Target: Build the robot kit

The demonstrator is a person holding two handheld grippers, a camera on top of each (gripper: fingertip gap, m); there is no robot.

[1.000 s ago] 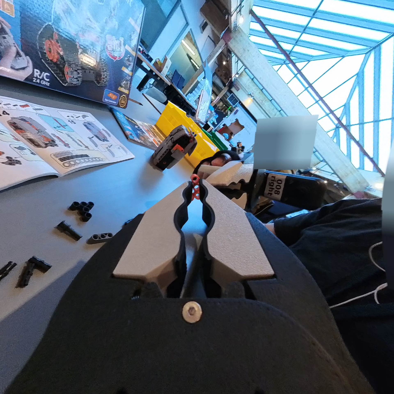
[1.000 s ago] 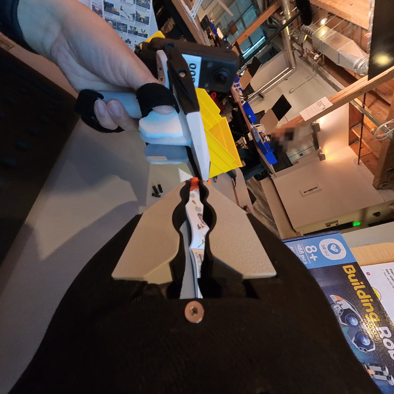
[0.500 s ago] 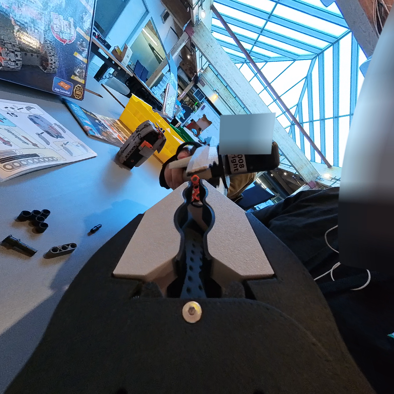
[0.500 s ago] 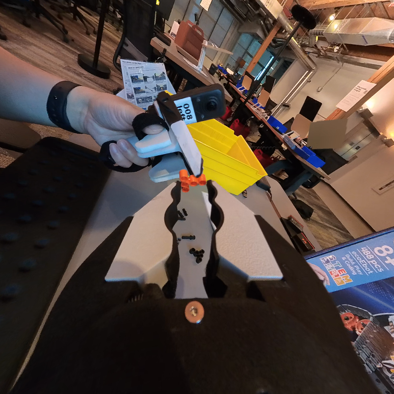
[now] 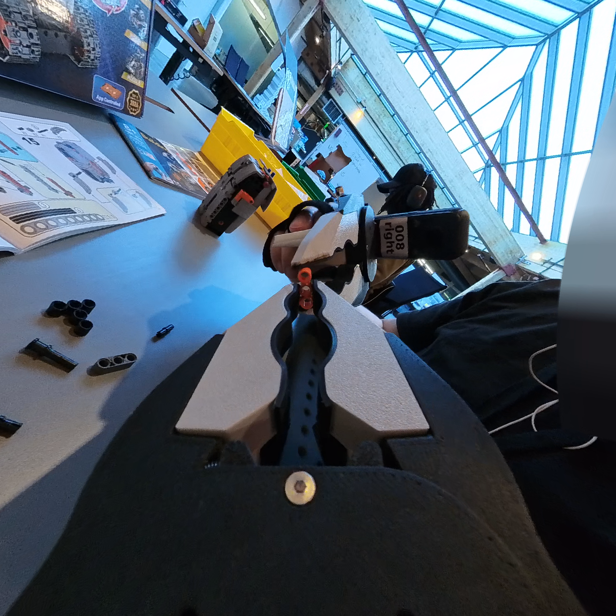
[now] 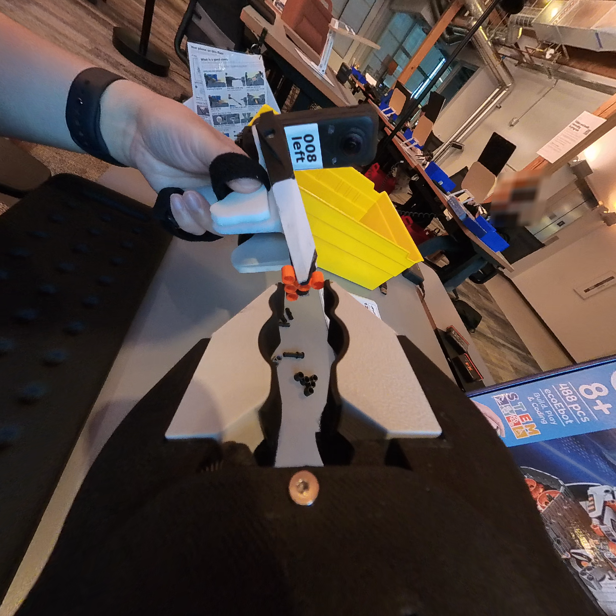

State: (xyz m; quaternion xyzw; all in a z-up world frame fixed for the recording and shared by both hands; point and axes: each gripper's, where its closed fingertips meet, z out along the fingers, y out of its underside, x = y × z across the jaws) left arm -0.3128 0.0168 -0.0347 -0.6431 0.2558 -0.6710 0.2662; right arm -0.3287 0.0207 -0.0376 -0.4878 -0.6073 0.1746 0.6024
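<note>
A big open workshop or maker space. Long workbenches (image 6: 430,160) carry blue bins (image 6: 440,178), with exposed timber beams (image 5: 416,110), ducting (image 6: 493,63) and a glass skylight roof (image 5: 533,83) overhead.

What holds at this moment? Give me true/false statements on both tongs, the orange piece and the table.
1. The left tongs are shut on the orange piece. True.
2. The right tongs are clamped shut. False: their jaws stand apart, with the table showing between them.
3. Loose black parts lie on the table. True.
4. The bin behind the grey built module is red. False: it is yellow.
5. The instruction booklet lies closed. False: it lies open.
</note>
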